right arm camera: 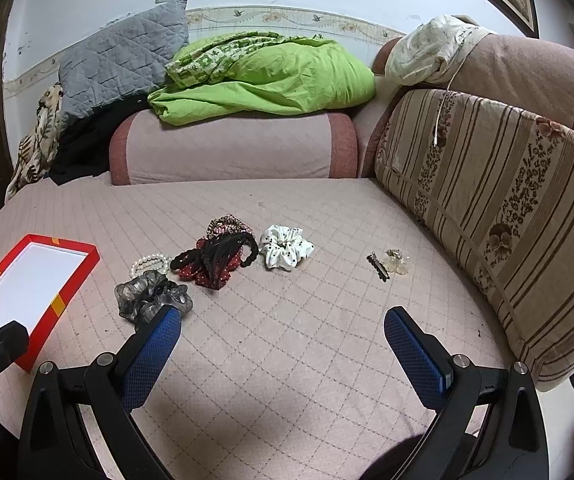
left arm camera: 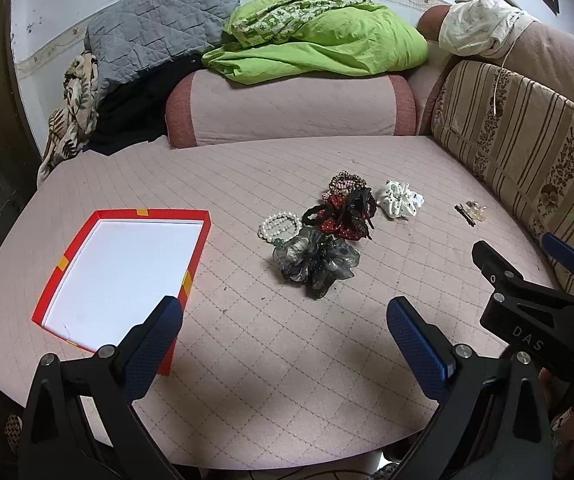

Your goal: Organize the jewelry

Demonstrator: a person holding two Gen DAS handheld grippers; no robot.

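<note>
We see the jewelry heaped mid-cushion on the sofa seat: pearl bracelet, grey scrunchie, red-and-black scrunchies, white scrunchie, with hair clips apart at 3 o'clock. The red box lies open at 9 o'clock, we judge to receive them. Our left gripper and right gripper hover low at 6 o'clock, jaws wide, holding nothing.

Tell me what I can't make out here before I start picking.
- Clear clip beside the black hair clip: too small in both views to identify.
- Pearl bracelet: near side hidden by the grey scrunchie, right wrist view.
- Red tray: near corner covered by the left gripper finger.
</note>
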